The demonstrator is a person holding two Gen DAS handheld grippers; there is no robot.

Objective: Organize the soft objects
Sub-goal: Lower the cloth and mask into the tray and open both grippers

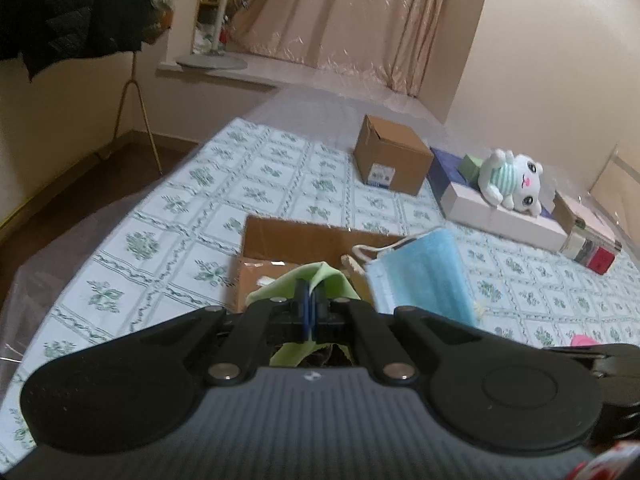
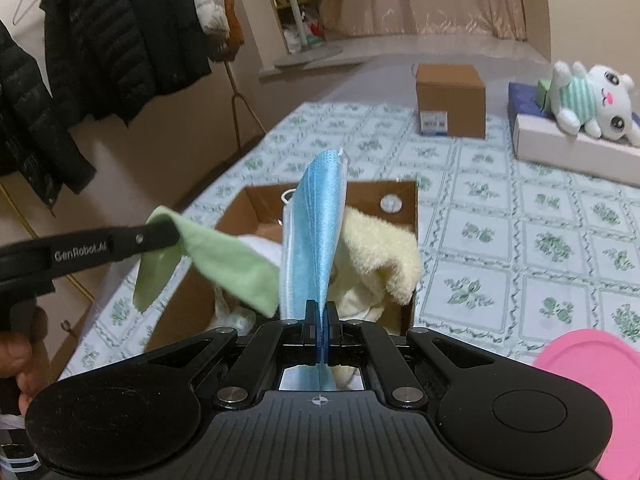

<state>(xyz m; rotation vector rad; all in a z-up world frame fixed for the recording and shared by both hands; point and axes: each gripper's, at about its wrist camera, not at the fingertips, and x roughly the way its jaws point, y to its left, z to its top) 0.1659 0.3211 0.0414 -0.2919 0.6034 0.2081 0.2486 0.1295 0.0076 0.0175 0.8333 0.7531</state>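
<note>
Where the floral-patterned cloth (image 2: 520,216) covers the work surface under a sheet of clear plastic, an open cardboard box (image 2: 256,208) sits near the front, holding a cream fleece cloth (image 2: 380,248) draped over its right wall. Beyond it stand a closed cardboard box (image 2: 450,98) with a small printed label too blurred to read, and a white plush toy (image 2: 596,106) in a striped green top lying on a flat white box (image 2: 568,148). A pink object (image 2: 592,364) lies at the near right edge. Black puffer jackets (image 2: 112,28) hang on a rack at the left wall, and pale pink curtains (image 1: 360,12) close the far end of the room.

The left gripper (image 2: 172,236) bears the writing "GenRobot.AI"; its fingers are clamped on a green cloth (image 2: 224,268) that hangs just above the open box's left side. The right gripper (image 2: 321,320) has its fingers closed tight on a blue surgical mask (image 2: 312,224), held upright over the open box.
</note>
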